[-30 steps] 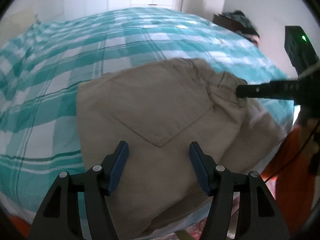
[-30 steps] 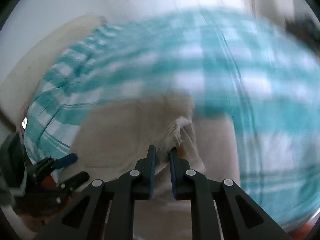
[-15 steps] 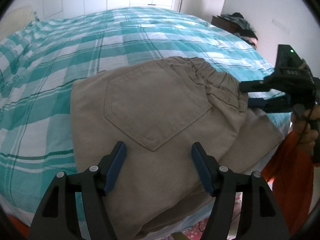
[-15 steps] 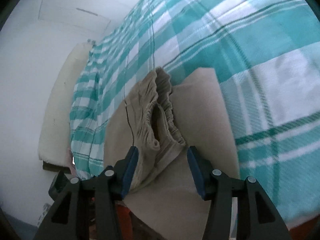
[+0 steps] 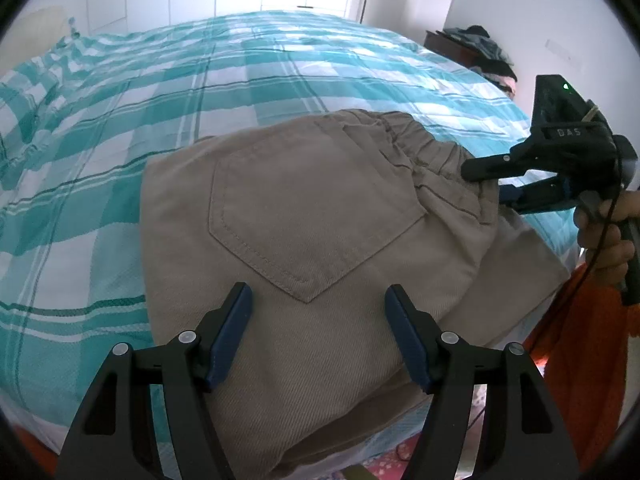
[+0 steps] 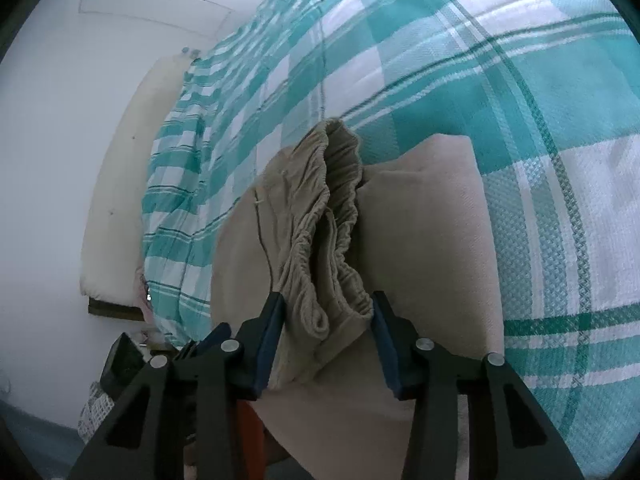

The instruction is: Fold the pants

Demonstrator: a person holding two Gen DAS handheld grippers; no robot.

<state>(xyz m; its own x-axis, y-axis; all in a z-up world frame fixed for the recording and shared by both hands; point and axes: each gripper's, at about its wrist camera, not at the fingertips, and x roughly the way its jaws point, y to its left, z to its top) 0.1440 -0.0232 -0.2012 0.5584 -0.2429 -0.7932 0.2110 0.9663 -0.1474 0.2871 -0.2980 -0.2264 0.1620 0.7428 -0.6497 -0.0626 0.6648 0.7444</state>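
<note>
Khaki pants lie folded into a compact stack on the bed; left tool and right tool both hover spread, gripping nothing; folding appears nearly complete.

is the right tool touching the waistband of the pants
Cannot tell. In the right wrist view the right tool is open with the gathered waistband bulging between its blue pads; the fabric meets both pads in the image, but neither contact nor a gap shows plainly.

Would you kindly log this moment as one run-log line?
step: fold pants | pants: folded on bed | left gripper: open above pocket | right gripper: open at waistband
</note>
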